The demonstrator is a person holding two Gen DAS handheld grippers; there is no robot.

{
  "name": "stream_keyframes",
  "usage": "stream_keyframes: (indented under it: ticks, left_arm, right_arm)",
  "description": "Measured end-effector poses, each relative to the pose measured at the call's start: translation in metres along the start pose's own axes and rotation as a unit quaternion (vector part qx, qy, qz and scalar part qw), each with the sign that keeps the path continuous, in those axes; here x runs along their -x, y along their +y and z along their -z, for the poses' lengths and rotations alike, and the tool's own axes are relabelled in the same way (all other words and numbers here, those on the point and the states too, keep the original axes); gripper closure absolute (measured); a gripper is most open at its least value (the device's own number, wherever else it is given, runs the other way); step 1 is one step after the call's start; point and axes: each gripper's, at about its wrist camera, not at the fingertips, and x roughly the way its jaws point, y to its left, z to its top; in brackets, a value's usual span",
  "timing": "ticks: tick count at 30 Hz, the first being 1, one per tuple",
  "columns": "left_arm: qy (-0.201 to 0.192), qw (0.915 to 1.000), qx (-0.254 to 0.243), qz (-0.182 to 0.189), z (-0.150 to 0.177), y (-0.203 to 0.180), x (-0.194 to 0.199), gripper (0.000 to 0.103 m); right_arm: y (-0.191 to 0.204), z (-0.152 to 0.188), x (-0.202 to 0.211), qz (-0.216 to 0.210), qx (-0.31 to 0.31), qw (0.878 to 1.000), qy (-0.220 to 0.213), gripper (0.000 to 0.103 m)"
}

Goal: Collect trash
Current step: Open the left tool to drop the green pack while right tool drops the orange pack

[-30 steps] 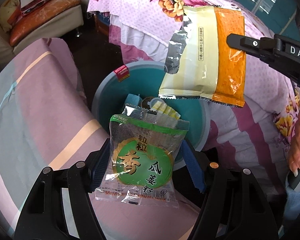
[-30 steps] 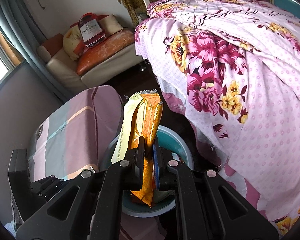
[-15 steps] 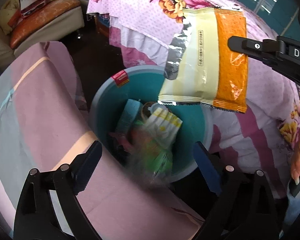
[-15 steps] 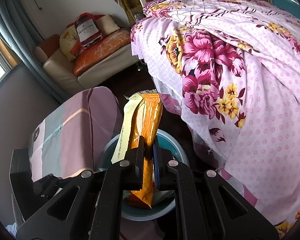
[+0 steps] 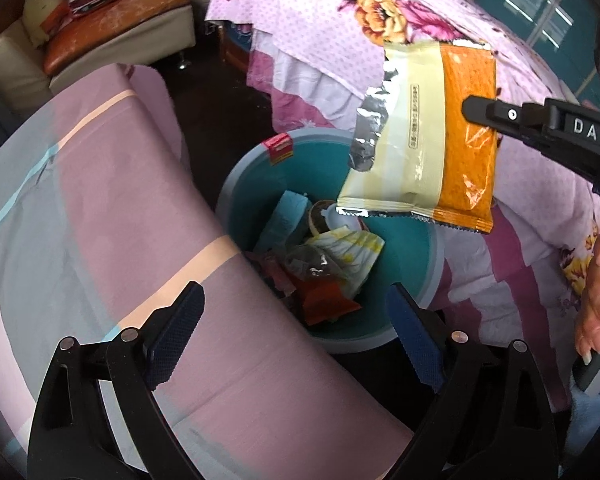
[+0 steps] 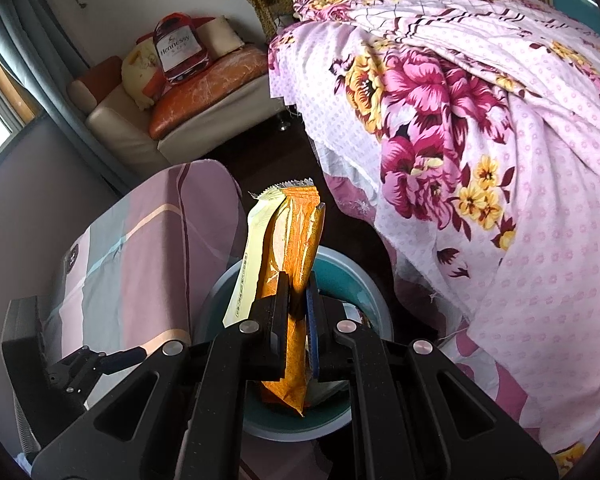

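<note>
A teal bin [image 5: 412, 264] stands on the dark floor between two beds and holds several wrappers [image 5: 332, 264]. My left gripper [image 5: 296, 332] hangs over the bin's near rim, open, with nothing between its blue pads. My right gripper [image 6: 298, 300] is shut on an orange and cream snack bag [image 6: 288, 264], which hangs above the bin [image 6: 364, 280]. In the left wrist view that snack bag [image 5: 432, 140] hovers over the bin's far side, pinched by the right gripper's black fingers [image 5: 496, 116].
A bed with a pink and grey striped cover [image 5: 80, 200] lies left of the bin. A bed with a pink flowered quilt [image 6: 480, 140] rises on the right. A sofa with cushions [image 6: 188, 92] stands at the back. A person's hand [image 5: 596, 300] holds the right gripper's handle.
My left gripper has opened and let go of the green snack packet, which dropped into the bin. The right gripper has kept the orange bag above the bin, hardly moving.
</note>
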Motion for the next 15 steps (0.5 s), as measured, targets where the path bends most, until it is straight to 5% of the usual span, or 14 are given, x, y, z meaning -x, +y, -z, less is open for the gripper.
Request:
stream_keyframes:
  ticks: [15]
  left_arm:
    - [0.0,0.9987,0.051,-0.011,0.011,0.035,0.001,0.011]
  right_arm:
    - [0.018,0.007,-0.028,0.003,0.016,0.999,0.042,0.092]
